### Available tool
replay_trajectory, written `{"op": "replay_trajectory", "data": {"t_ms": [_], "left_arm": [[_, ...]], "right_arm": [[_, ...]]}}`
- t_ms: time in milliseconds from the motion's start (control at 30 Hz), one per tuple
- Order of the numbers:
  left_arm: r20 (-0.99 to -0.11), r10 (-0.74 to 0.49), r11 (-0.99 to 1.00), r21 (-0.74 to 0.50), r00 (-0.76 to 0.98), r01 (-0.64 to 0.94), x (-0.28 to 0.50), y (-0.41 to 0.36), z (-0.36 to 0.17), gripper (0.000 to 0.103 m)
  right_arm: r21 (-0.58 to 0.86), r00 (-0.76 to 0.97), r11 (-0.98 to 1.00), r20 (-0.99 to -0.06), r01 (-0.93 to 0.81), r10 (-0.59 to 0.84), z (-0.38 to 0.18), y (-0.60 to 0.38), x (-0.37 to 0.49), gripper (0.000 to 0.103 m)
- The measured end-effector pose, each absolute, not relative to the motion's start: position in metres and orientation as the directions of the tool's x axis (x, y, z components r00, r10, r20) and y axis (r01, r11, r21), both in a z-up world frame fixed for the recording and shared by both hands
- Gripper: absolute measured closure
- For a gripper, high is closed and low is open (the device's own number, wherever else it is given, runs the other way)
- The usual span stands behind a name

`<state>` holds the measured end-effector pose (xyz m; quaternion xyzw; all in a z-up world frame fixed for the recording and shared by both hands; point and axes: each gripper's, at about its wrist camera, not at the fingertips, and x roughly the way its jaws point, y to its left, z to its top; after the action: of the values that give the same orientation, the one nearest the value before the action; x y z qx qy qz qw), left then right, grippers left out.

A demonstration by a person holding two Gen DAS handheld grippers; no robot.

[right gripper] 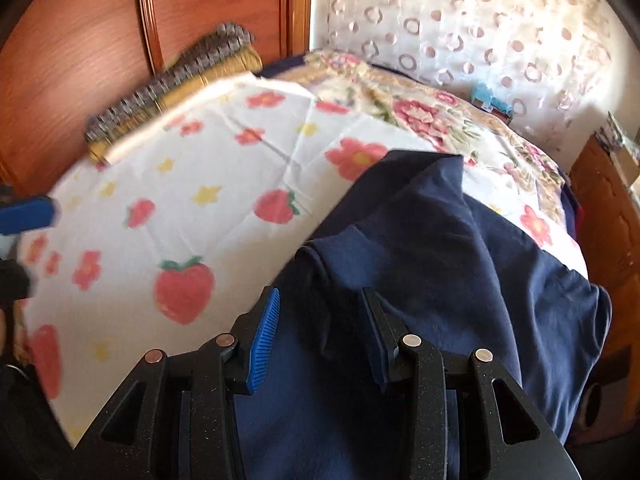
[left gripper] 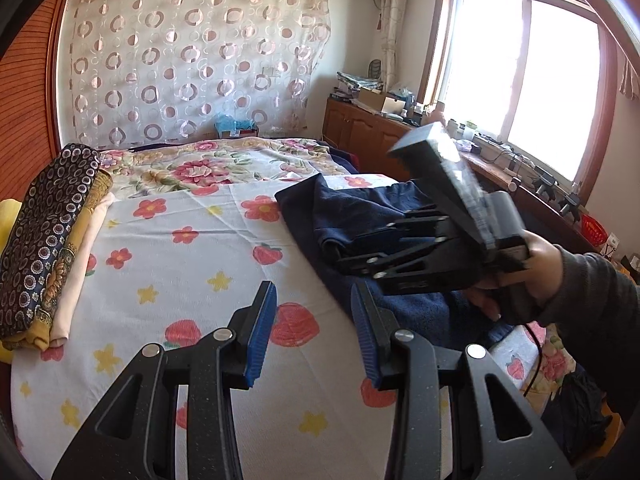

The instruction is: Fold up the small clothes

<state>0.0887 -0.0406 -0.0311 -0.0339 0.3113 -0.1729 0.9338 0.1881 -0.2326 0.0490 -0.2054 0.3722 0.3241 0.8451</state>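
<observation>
A dark navy garment [left gripper: 352, 216] lies crumpled on the right side of the bed's fruit-print sheet [left gripper: 192, 264]; it also fills the lower right of the right wrist view [right gripper: 440, 248]. My left gripper [left gripper: 314, 332] is open and empty, hovering over the sheet just left of the garment. My right gripper [right gripper: 320, 340] is open, held low over the garment with cloth between and beneath its blue pads [right gripper: 264, 344]; it grips nothing. In the left wrist view the right gripper [left gripper: 348, 252] reaches in from the right, held by a hand.
A stack of folded clothes [left gripper: 52, 248] sits at the bed's left edge against a wooden wardrobe [right gripper: 100, 40]. A floral quilt [left gripper: 224, 168] covers the far bed. A cluttered wooden cabinet [left gripper: 360, 128] and a window are at the right.
</observation>
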Motion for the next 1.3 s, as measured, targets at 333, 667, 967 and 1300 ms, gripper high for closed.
{"op": "replay_trajectory", "data": {"t_ms": [333, 667, 967, 1300], "left_arm": [[-0.576, -0.355, 0.934, -0.175, 0.736, 0.313, 0.087, -0.042, -0.036, 0.063], [-0.581, -0.362, 0.931, -0.179, 0.729, 0.319, 0.086, -0.044, -0.037, 0.063], [-0.595, -0.374, 0.924, -0.175, 0.711, 0.339, 0.087, -0.054, -0.042, 0.063], [-0.608, -0.391, 0.915, -0.170, 0.691, 0.367, 0.085, -0.068, -0.046, 0.063]], "right_arm": [[-0.046, 0.547, 0.765, -0.726, -0.642, 0.416, 0.051, -0.243, 0.211, 0.096], [0.013, 0.731, 0.903, -0.582, -0.429, 0.356, 0.120, -0.332, 0.239, 0.097], [-0.025, 0.762, 0.984, -0.636, -0.176, 0.121, 0.125, -0.366, 0.284, 0.097], [-0.063, 0.749, 0.964, -0.643, -0.259, 0.159, 0.079, -0.346, 0.232, 0.089]]}}
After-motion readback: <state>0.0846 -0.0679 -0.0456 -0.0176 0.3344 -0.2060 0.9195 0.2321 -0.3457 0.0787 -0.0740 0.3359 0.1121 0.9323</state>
